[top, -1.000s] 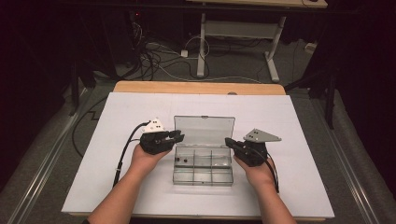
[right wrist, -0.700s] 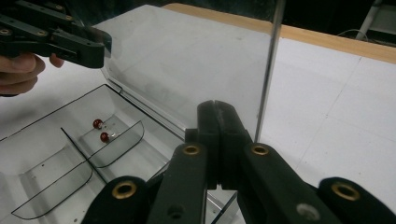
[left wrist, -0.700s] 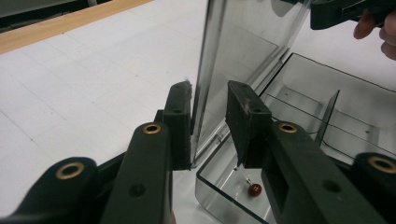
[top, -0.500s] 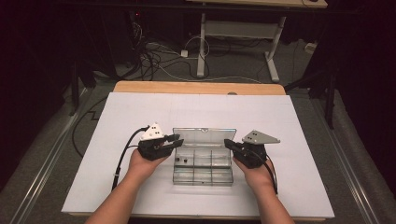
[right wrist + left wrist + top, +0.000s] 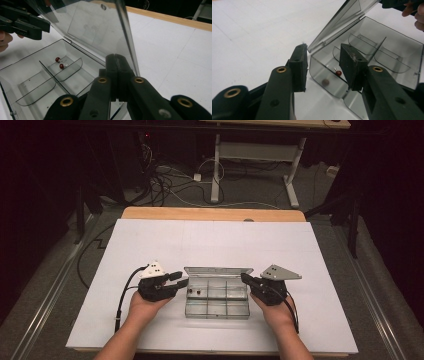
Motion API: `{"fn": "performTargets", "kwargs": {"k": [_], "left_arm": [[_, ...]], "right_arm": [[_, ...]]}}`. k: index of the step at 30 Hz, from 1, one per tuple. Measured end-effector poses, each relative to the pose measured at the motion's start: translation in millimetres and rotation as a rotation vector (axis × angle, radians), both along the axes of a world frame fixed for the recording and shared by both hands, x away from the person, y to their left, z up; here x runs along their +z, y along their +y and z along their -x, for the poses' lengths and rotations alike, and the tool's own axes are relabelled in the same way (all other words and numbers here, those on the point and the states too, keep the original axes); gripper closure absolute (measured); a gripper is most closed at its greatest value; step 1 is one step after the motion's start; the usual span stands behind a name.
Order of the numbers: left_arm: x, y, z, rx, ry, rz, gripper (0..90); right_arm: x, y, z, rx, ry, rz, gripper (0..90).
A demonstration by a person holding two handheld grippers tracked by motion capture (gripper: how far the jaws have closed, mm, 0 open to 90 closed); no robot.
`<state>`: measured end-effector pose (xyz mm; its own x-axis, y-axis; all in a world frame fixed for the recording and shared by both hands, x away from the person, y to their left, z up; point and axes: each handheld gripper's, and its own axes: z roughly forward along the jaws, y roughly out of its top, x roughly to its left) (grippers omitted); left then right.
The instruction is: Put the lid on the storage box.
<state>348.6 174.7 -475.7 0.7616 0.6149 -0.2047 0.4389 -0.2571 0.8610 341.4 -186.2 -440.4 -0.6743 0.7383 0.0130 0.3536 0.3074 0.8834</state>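
Box: clear plastic organiser (image 5: 217,302), near front edge of table (image 5: 320,250), centred btwn both hands; lid (image 5: 218,269) tilted up at back.
Contents: two small red beads (image 5: 60,63) in one back compartment, rest look empty.
L gripper (image 5: 323,65): jaws apart, straddling box's end wall, not clamped.
R gripper (image 5: 116,75): jaws pressed together, nothing btwn them, beside lid edge.
Handling: prob. light, stiff, slick, thin walls; grip by end wall or lid rim, gently; beads roll if tipped.
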Motion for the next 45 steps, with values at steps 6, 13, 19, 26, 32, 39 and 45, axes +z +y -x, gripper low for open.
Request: {"fn": "performTargets", "kwargs": {"k": [6, 13, 19, 26, 32, 39, 45], "left_arm": [[-3.8, 0.2, 14.4, -0.030, 0.037, 0.010, 78.5], [-1.6, -12.6, 24.2, -0.087, 0.043, 0.045, 87.3], [2.3, -16.9, 30.3, -0.094, 0.019, 0.061, 87.3], [1.9, -17.8, 32.4, -0.096, 0.014, 0.059, 87.3], [0.1, -18.1, 34.1, -0.101, 0.018, 0.049, 87.2], [-1.7, -16.4, 37.1, -0.099, 0.010, 0.048, 87.2], [-4.5, -16.4, 40.2, -0.104, 0.000, 0.041, 87.3]], "right_arm": [[-1.5, -1.6, 7.4, 0.009, -0.008, 0.010, 90.0], [-5.2, -2.5, 17.0, 0.016, -0.009, 0.014, 90.0], [-10.6, -3.1, 24.5, 0.019, -0.007, 0.023, 90.0], [-16.3, -5.6, 31.4, 0.022, -0.003, 0.035, 90.0], [-18.7, -8.1, 34.7, 0.022, 0.006, 0.030, 90.0], [-19.1, -22.8, 37.4, 0.003, 0.014, 0.030, 90.0], [-24.6, -43.4, 35.2, -0.055, 0.033, 0.033, 90.0]]}}
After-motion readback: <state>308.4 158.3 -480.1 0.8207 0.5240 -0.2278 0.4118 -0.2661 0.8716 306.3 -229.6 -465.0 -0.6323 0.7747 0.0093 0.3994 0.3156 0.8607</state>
